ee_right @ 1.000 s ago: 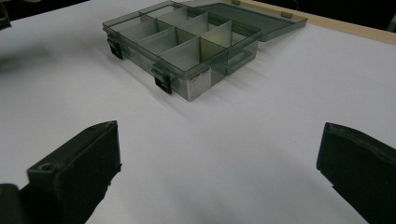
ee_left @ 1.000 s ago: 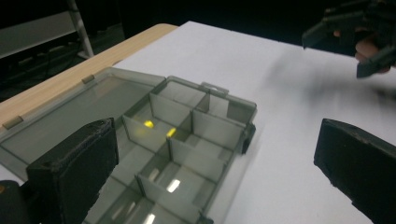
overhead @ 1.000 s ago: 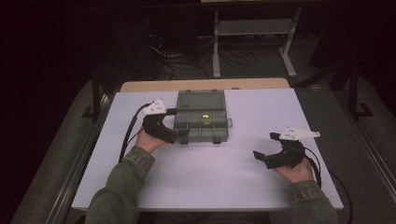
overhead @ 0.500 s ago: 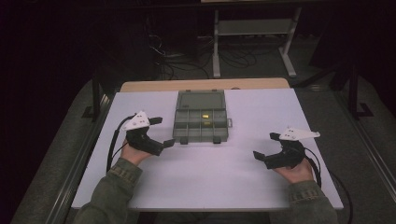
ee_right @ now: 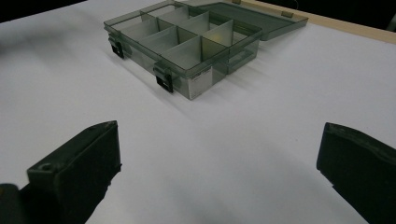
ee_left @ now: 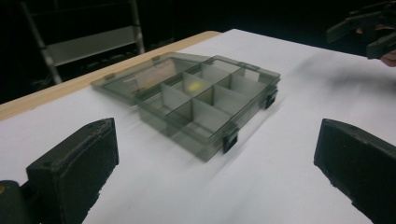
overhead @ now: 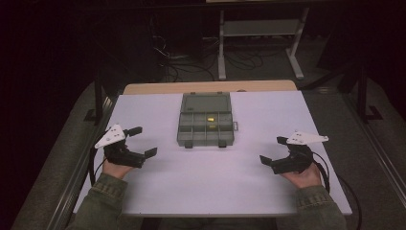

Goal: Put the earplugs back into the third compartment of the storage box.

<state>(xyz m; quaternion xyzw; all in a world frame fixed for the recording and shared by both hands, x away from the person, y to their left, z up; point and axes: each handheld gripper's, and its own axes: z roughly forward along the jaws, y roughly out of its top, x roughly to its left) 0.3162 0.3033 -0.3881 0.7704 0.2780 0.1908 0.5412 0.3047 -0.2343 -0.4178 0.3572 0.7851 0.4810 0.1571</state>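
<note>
The white table [overhead: 191, 191] carries the compartment box [overhead: 205, 125] at its far middle, lid laid back. Your left gripper [overhead: 142, 141] and right gripper [overhead: 272, 149] hover near you, jaws spread, holding nothing.

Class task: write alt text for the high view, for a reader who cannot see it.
An open grey compartment box sits mid-table with a small yellow item inside. The left gripper and right gripper, each hand-held with jaws open, rest apart on the white table.
</note>
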